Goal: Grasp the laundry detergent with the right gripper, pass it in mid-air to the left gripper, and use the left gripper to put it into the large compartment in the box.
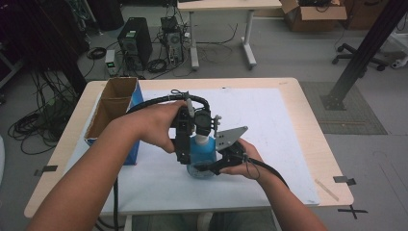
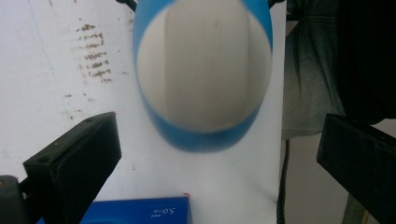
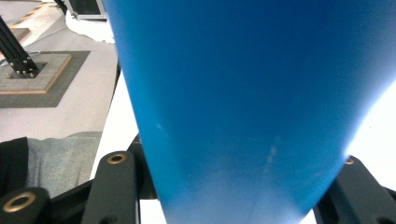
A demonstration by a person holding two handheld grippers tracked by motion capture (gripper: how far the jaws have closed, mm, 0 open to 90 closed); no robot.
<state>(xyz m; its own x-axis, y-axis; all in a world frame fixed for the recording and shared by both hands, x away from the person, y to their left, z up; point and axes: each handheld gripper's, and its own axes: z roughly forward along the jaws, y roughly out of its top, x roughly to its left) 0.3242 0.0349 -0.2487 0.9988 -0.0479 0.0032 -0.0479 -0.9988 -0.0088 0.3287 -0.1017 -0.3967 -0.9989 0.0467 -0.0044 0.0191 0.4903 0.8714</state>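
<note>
On white mat: blue bottle (image 1: 201, 153) | right claw (image 1: 217, 166) grips it | left claw (image 1: 185, 139) open

The blue bottle (image 3: 243, 107) looks like smooth, slightly glossy plastic; matt white paper (image 1: 269, 120) is spread over the pale wooden table (image 1: 308, 110); the box (image 1: 113, 103) is brown cardboard.
</note>
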